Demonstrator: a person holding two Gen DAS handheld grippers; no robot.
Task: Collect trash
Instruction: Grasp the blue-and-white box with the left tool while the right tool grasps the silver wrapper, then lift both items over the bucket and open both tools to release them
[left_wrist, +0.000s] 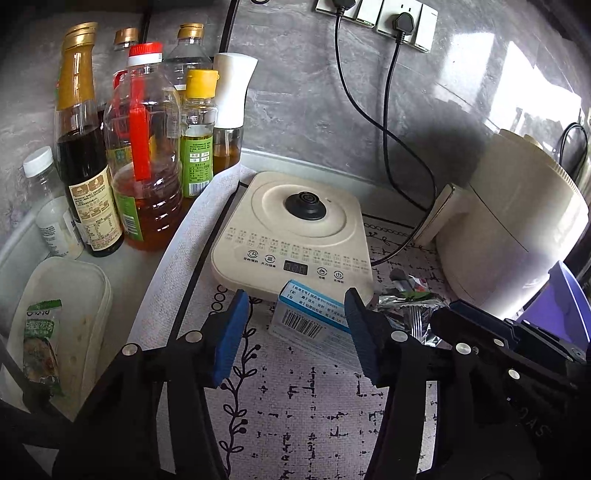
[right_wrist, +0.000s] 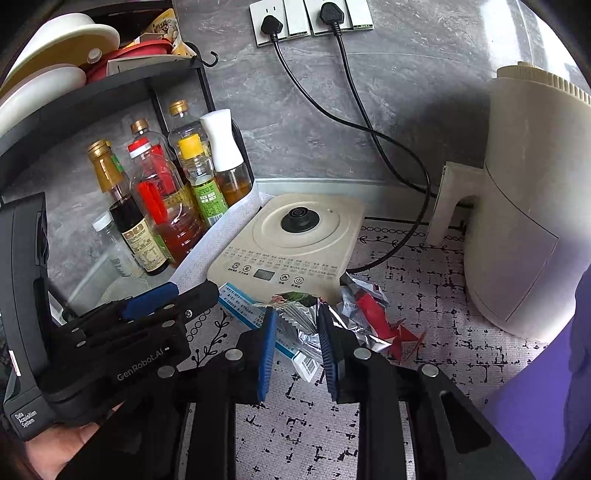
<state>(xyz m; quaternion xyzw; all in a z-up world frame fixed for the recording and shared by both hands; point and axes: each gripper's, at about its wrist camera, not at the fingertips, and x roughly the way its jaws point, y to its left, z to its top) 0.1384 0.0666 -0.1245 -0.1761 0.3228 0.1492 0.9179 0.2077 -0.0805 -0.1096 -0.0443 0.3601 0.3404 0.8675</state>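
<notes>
item: trash cluster, lying on the patterned mat (right_wrist: 424, 295) on the desk, just in front of the cream induction base (left_wrist: 295, 229), which serves as the landmark.

- white-and-blue carton (left_wrist: 306, 321): lying flat against the base's front edge, barcode end towards the camera. it is bracketed by the left gripper (left_wrist: 295, 332), whose jaws are seen apart, one pad on each side; no pad is seen pressing on it.
- silver foil wrapper (right_wrist: 295, 317): crumpled, resting partly on the carton, in front of the base's right front corner. it sits between the jaws of the right gripper (right_wrist: 295, 350), which are drawn narrow; whether the pads already bite the foil cannot be told.
- red-and-silver wrapper (right_wrist: 376, 321): just right of the foil wrapper, towards the cream air fryer (right_wrist: 524, 206); untouched.
- oil and sauce bottles (left_wrist: 147, 147): left of the base, not part of the task.

handling notes (judged): the carton is best taken across its short width, with the jaws lowered until the pads are level with its sides before being closed, since a high pinch may tip it. the foil should be gripped deep in its bulk, because a thin edge could slip or tear. the two grippers are close together, so lifts are better staggered. the black cord (left_wrist: 391, 147) behind the base should be kept clear.
</notes>
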